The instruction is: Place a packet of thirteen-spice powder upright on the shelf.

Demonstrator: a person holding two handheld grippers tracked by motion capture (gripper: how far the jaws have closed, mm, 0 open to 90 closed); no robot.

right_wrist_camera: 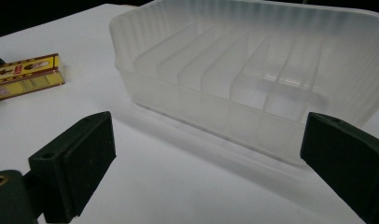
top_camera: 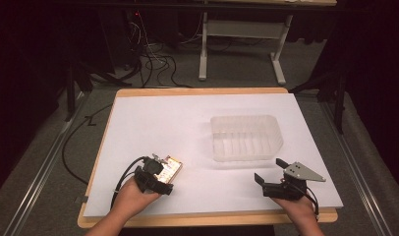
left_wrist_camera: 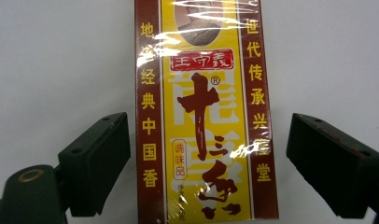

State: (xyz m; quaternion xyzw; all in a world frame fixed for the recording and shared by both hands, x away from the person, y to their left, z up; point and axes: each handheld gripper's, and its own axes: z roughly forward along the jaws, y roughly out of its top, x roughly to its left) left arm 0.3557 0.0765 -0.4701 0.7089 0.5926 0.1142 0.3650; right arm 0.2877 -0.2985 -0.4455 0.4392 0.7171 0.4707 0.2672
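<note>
A flat yellow and dark red seasoning box [left_wrist_camera: 204,116], wrapped in clear film and printed with Chinese characters, lies on the white table sheet. In the high view the box [top_camera: 173,167] is at the front left, partly under my left gripper [top_camera: 162,168]. That left gripper [left_wrist_camera: 208,122] is open, one jaw on each long side of the box with a gap to it. A translucent ribbed plastic tub [top_camera: 246,137] stands empty right of centre. My right gripper [top_camera: 270,170] is open just in front of the tub [right_wrist_camera: 253,70], holding nothing; the box [right_wrist_camera: 24,74] lies far to its left.
A white sheet [top_camera: 163,123] covers the wooden table [top_camera: 202,91], whose front edge is close to both hands. Bare sheet lies behind and left of the tub. Beyond the table are a carpeted floor, black cables [top_camera: 153,64] and a white table frame [top_camera: 242,29].
</note>
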